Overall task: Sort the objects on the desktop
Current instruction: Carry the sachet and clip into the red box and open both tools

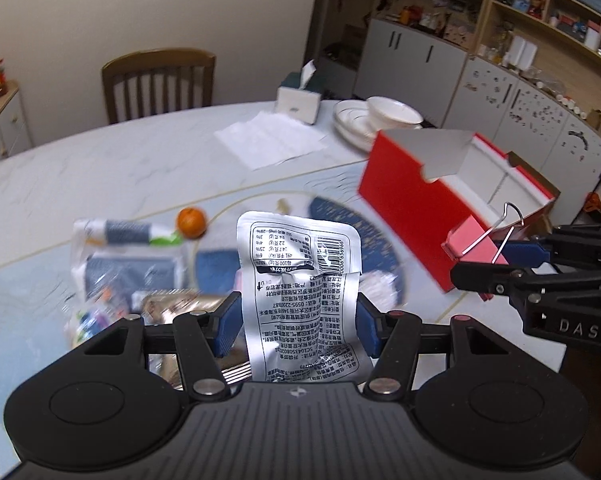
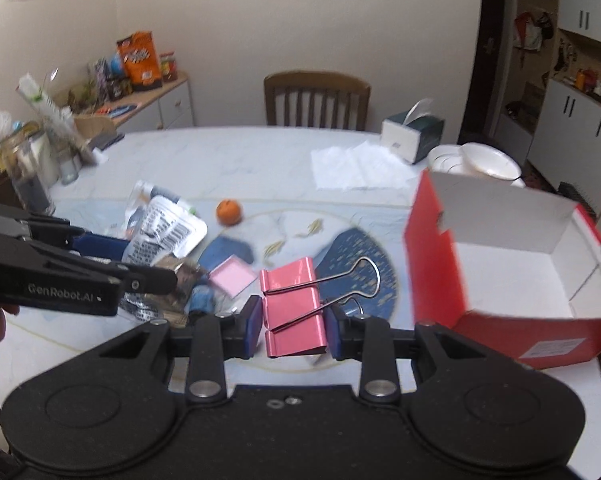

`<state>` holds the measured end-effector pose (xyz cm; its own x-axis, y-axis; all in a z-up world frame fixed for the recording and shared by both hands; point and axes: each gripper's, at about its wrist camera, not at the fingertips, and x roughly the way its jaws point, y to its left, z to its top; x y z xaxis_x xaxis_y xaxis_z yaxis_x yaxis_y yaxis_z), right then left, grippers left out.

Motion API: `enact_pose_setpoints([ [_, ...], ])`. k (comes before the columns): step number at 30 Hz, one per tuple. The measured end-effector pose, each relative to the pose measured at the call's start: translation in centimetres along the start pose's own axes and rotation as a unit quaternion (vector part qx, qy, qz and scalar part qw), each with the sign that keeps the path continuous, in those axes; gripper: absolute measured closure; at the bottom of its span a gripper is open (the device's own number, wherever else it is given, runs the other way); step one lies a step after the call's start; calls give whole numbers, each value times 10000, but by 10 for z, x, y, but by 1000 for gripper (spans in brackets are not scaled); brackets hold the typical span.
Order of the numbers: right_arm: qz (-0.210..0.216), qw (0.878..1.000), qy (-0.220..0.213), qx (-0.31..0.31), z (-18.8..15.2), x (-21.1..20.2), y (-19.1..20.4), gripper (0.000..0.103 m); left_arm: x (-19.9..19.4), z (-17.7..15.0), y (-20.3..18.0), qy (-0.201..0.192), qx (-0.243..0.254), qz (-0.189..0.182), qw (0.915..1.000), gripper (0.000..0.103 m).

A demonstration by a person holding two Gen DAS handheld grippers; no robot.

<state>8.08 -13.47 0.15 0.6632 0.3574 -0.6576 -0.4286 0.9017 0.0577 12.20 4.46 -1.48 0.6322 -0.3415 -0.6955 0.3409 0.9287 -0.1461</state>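
The left gripper [image 1: 298, 322] clamps a crinkled silver foil packet [image 1: 300, 280] upright above the marble desk [image 1: 100, 168]. The right gripper [image 2: 292, 326] pinches a pink metal binder clip [image 2: 292, 308], held near the open red cardboard box [image 2: 432, 264] at the desk's right edge. A small orange [image 2: 228, 212] sits mid-desk.

Left gripper [image 1: 298, 322] clamps silver foil packet [image 1: 300, 280] upright — right gripper [image 1: 500, 258] pinches pink binder clip [image 1: 474, 246] beside red box [image 1: 412, 200].

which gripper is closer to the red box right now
Right. The right gripper, shut on the pink binder clip, sits just beside the red box. The left gripper, holding the silver packet, is farther off.
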Motion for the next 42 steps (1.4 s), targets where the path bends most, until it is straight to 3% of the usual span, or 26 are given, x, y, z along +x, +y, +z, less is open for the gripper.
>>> enact_pose_setpoints([
  [9,-34,9996,-292,19,16,-22,-64,72,15,37,-71,-112,307,-134,9994,46],
  [28,-28,9995,-292,-77,16,-15,-213,72,94,95,-205,-16,731,-100,9973,46],
  [42,-79,9994,236,-241,16,32,-271,72,189,136,-234,750,1200,-84,9899,46],
])
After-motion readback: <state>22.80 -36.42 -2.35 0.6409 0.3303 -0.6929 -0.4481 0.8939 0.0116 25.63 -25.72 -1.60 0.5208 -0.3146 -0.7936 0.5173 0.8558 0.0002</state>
